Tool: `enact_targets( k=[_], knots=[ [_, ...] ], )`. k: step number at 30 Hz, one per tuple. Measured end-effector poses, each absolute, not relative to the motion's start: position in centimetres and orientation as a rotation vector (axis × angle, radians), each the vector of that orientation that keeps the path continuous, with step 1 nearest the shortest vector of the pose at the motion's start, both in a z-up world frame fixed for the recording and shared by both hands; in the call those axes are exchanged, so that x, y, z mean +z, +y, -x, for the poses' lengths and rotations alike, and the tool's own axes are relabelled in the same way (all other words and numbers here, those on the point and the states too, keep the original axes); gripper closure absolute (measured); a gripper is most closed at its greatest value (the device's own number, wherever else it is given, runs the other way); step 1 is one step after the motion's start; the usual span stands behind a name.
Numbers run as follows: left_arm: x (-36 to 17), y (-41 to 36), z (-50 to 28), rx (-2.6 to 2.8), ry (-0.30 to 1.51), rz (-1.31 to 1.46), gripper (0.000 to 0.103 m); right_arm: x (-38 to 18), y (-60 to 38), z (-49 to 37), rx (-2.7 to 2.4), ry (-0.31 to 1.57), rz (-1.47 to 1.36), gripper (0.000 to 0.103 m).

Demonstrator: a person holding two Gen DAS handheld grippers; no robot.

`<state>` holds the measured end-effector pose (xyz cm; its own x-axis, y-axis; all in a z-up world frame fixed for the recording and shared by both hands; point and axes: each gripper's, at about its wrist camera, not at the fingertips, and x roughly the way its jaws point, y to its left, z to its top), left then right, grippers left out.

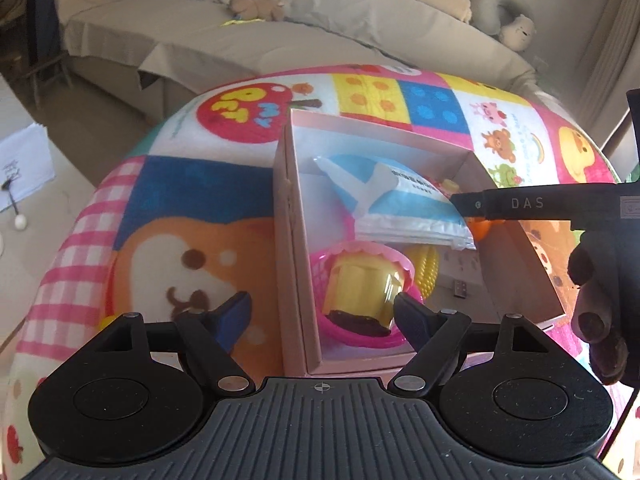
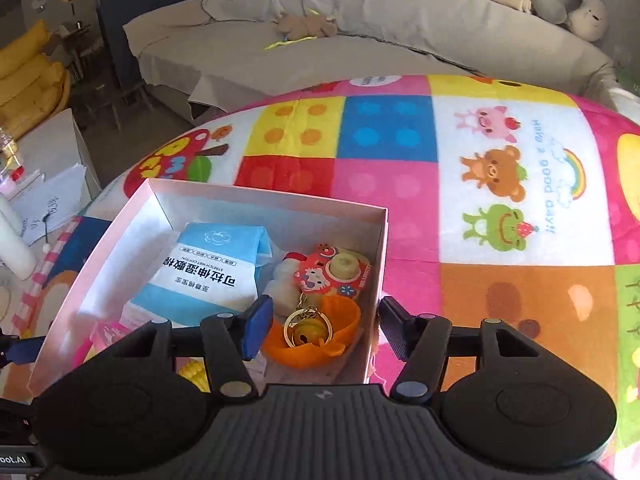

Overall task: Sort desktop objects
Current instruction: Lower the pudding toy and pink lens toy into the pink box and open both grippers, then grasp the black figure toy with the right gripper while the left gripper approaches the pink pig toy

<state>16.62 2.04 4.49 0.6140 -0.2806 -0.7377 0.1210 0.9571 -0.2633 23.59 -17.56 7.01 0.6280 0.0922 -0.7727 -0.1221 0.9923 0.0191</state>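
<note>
**Ana:** Fleece first: the patchwork cartoon blanket (image 2: 500,184) covers the whole table, so everything rests on something soft. On it stands the pale pink cardboard box (image 2: 120,236), open at the top, and the sorted things are already inside it.

**Ben:** What fills it?

**Ana:** Biggest is the blue and white packet of cotton wipes (image 2: 216,268), lying flat along the far side, which leaves the corners free. In the left wrist view a pink plastic toy basket (image 1: 360,252) sits in the near corner with a shiny gold cylinder (image 1: 360,288) tipped inside it, and a yellow toy corn cob (image 1: 426,272) lies just beside the basket.

**Ben:** And the small bits?

**Ana:** An orange plastic half-shell cup (image 2: 320,332) in the other near corner cradles a gold key ring with a bell (image 2: 306,328). A red cartoon toy camera (image 2: 332,272) lies just beyond the cup, its chain running down to that ring.

**Ben:** The grippers?

**Ana:** The left gripper (image 1: 322,312) has its fingers spread across the box's left wall, one blue pad outside, one over the basket, nothing pinched. The right gripper (image 2: 326,328) is also spread, straddling the right wall above the orange cup, and holds nothing either.

**Ben:** So both sit at opposite walls?

**Ana:** I'd judge they are placed to take the box itself by its sides, or have just let things go.
</note>
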Motion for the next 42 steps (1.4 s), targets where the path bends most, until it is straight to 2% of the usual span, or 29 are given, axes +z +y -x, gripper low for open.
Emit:
enact_targets(
  k=[5,11,15,22,27,29,30,31,34,42],
  knots=[
    [5.5,5.9,-12.7,-0.109,0.833,0.202,0.007,6.9,-12.7,-23.0,0.184,0.846,0.114,0.041],
    [7.2,7.8,-7.6,0.015,0.746,0.180,0.006,8.5,-11.4,-17.6,0.230,0.777,0.208,0.034],
    [7.7,7.6,-4.9,0.056,0.701,0.148,0.006,9.2,-12.0,-13.0,0.278,0.785,0.210,0.033],
    [4.9,6.8,-2.1,0.023,0.821,0.135,0.004,9.1,-11.8,-6.4,0.386,0.820,0.242,0.024],
    [3.5,5.8,-0.7,-0.002,0.866,0.114,0.004,6.7,-11.3,-4.1,0.430,0.901,0.251,0.025],
    [3.1,5.3,-0.6,-0.010,0.882,0.100,0.004,5.5,-10.9,-3.3,0.422,0.921,0.296,0.037],
    [3.0,5.1,-0.6,-0.012,0.887,0.096,0.004,4.9,-10.8,-3.0,0.422,0.943,0.320,0.054],
    [2.9,4.9,-0.6,-0.013,0.889,0.092,0.004,4.4,-10.8,-2.9,0.420,0.969,0.332,0.058],
    [2.8,4.5,-1.0,-0.014,0.887,0.081,0.004,4.2,-11.3,-2.1,0.422,0.981,0.326,0.062],
    [2.6,2.7,-5.1,0.014,0.844,0.026,0.004,4.4,-11.5,0.7,0.488,0.993,0.355,0.062]
  ],
)
